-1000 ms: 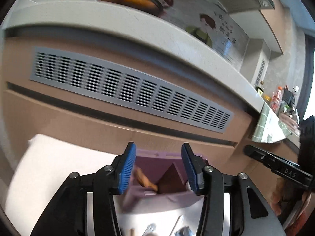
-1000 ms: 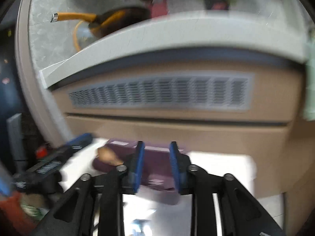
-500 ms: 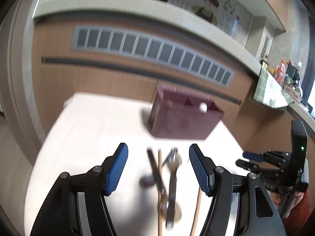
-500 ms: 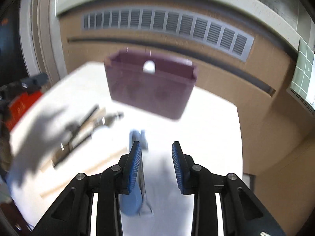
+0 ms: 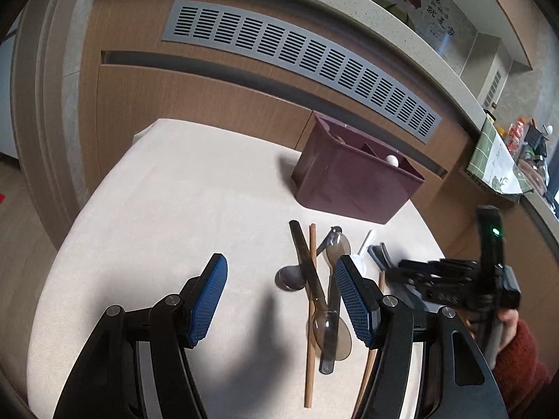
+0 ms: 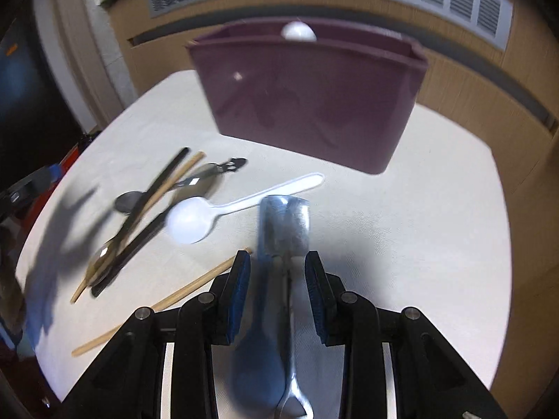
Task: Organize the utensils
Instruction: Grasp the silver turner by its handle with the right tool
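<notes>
My left gripper (image 5: 281,296) has just spread its blue-padded jaws wide and holds nothing, and where a second ago it looked straight into the dark purple plastic utensil holder (image 5: 353,183), that box now sits in the upper right of its view with a loose pile of spoons and wooden chopsticks (image 5: 319,286) lying on the white tablecloth (image 5: 157,216) below it. My right gripper (image 6: 277,291) has eased its jaws slightly inward. They stand apart on either side of a shiny metal utensil handle (image 6: 284,223) without pressing it, a white plastic spoon (image 6: 209,213) lies just left, and the holder fills the top of that view instead of sitting small behind the fingers.
</notes>
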Available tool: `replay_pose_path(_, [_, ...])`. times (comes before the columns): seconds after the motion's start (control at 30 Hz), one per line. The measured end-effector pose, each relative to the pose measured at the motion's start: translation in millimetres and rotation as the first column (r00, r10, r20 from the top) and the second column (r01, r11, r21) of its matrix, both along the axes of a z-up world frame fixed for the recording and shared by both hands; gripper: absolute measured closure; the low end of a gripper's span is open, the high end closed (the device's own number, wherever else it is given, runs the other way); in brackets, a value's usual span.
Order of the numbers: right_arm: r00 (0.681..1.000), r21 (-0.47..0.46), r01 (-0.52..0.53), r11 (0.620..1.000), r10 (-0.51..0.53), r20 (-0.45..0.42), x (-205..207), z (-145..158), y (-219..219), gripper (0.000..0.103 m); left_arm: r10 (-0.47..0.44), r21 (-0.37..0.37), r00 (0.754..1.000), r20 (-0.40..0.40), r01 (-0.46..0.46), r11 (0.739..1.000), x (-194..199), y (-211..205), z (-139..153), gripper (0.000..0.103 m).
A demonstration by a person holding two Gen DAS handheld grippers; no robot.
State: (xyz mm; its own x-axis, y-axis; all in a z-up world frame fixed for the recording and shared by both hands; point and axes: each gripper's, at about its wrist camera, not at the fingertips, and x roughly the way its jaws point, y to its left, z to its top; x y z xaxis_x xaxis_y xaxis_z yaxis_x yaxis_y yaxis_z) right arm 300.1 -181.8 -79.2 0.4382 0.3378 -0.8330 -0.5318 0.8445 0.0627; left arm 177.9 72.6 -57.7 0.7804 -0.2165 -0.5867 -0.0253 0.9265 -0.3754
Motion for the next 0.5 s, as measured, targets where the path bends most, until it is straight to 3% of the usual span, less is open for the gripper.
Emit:
replay_pose_path(0.27, [1.000, -0.005, 0.014, 1.000, -0.014, 0.021, 18.7, -4.0, 14.1, 0.074, -0.024, -0.006, 0.999, -0.027, 0.024, 1.000, 5.1, -4.9, -6.2, 0.038])
replay_pose_path(0.5, [0.999, 0.108, 0.040, 0.993, -0.036, -0.039, 29.3, -1.8, -4.9, 0.073, -0.031, -0.011, 0.998, -0.058, 0.031, 0.999, 6.6, -3.8, -9.9, 0.038])
